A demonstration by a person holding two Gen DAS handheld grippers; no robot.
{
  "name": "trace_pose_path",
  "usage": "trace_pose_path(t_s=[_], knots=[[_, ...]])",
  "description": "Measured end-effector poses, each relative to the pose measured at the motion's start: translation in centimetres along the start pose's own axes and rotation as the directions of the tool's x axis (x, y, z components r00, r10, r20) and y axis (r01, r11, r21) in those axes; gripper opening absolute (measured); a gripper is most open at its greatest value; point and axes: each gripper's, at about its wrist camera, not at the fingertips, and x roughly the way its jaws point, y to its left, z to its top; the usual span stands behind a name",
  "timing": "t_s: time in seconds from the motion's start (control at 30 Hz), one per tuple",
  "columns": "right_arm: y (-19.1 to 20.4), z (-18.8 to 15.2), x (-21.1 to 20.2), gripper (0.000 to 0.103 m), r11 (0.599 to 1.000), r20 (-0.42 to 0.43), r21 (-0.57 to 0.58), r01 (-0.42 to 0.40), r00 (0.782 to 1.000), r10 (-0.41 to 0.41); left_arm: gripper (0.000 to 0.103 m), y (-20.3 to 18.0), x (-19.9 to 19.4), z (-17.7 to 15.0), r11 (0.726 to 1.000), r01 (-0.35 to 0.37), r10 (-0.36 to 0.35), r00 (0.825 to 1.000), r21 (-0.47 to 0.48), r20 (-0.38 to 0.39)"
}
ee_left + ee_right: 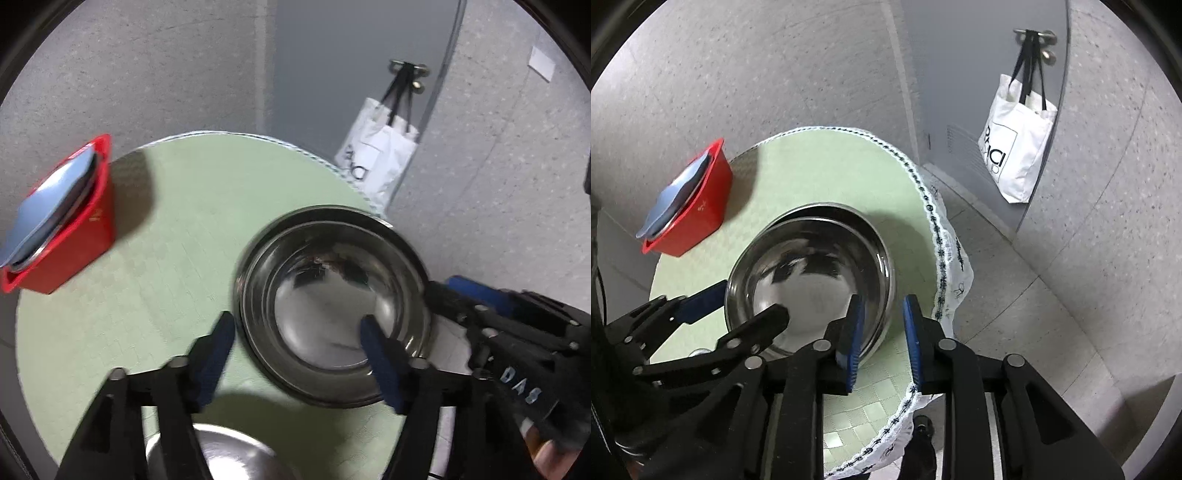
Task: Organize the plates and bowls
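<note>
A steel bowl point(334, 308) sits nested in a second steel bowl on the round green table point(177, 229); the bowl also shows in the right wrist view point(812, 273). My left gripper point(299, 339) is open and straddles the bowl's near-left rim, one finger outside, one inside. My right gripper point(882, 332) straddles the bowl's right rim point(882, 280), jaws narrowly apart, with a gap at the outer finger. Another steel dish point(221, 458) lies at the near edge. A red bin point(70, 236) at the left holds a plate and a pale blue plate on edge.
A white tote bag point(1015, 147) hangs on a door handle beyond the table. The table's lace-trimmed cloth edge point(942, 236) drops off just right of the bowls. Speckled floor point(1089, 258) surrounds the table.
</note>
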Motion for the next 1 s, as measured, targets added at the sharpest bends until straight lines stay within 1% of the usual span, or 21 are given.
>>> trace_pose_path(t_s=[0.03,0.07,0.1,0.2,0.27,0.33,0.4,0.5,0.6,0.77,0.87,0.9,0.93,0.97,1.0], knots=[[-0.2,0.0,-0.1,0.038,1.0,0.004,0.009,0.003,1.0,-0.003,0.074,0.5,-0.3,-0.2,1.0,0.003,-0.003,1.0,-0.002,0.005],[-0.3,-0.1,-0.2,0.047,1.0,0.01,0.022,0.0,1.0,0.0,0.074,0.9,-0.5,-0.4,1.0,0.012,-0.012,1.0,-0.006,0.004],[-0.3,-0.2,-0.4,0.052,1.0,0.015,0.028,0.002,1.0,-0.002,0.075,1.3,-0.9,-0.6,1.0,0.018,-0.018,1.0,-0.01,0.008],[0.2,-0.6,-1.7,0.053,0.999,0.045,0.033,0.023,0.999,-0.024,0.08,2.9,-2.4,-1.5,1.0,0.02,-0.02,0.999,-0.018,0.036],[0.9,-0.9,-2.7,0.054,0.999,0.07,0.028,0.029,0.997,-0.031,0.082,4.6,-3.7,-2.3,0.999,0.031,-0.029,0.998,-0.036,0.058],[1.8,-1.5,-3.8,0.06,1.0,0.089,0.024,0.013,0.996,-0.015,0.083,6.4,-4.8,-3.3,0.997,0.04,-0.036,0.997,-0.06,0.071],[3.1,-2.4,-4.5,0.061,1.0,0.103,0.014,-0.009,0.995,0.008,0.084,8.0,-5.4,-4.2,0.996,0.037,-0.031,0.997,-0.079,0.075],[5.0,-3.9,-4.7,0.061,0.999,0.092,-0.001,-0.041,0.995,0.041,0.084,10.4,-5.9,-6.0,0.993,0.033,-0.027,0.998,-0.112,0.058],[6.8,-5.9,-4.1,0.061,0.998,0.061,-0.009,-0.064,0.996,0.065,0.084,12.2,-5.8,-7.4,0.989,0.039,-0.035,0.999,-0.14,0.031],[8.9,-8.5,-2.3,0.061,0.996,0.0,-0.004,-0.088,0.996,0.088,0.083,13.8,-5.3,-9.3,0.987,0.053,-0.056,0.998,-0.148,-0.017],[9.7,-9.9,-1.0,0.061,0.994,-0.038,0.008,-0.112,0.993,0.112,0.079,13.7,-4.7,-10.1,0.989,0.063,-0.07,0.996,-0.137,-0.047],[9.9,-10.3,-0.4,0.061,0.992,-0.051,0.013,-0.127,0.99,0.128,0.072,13.8,-4.4,-10.1,0.988,0.071,-0.079,0.995,-0.136,-0.058],[10.0,-10.5,0.1,0.061,0.991,-0.062,0.019,-0.135,0.989,0.136,0.063,13.9,-4.2,-10.3,0.988,0.081,-0.091,0.993,-0.135,-0.071],[10.1,-10.8,0.6,0.061,0.99,-0.077,0.024,-0.139,0.987,0.14,0.058,14.0,-3.8,-10.8,0.986,0.099,-0.112,0.99,-0.135,-0.089],[10.2,-11.1,1.0,0.059,0.989,-0.088,0.028,-0.146,0.985,0.148,0.048,14.0,-3.5,-10.9,0.985,0.109,-0.124,0.987,-0.135,-0.101]])
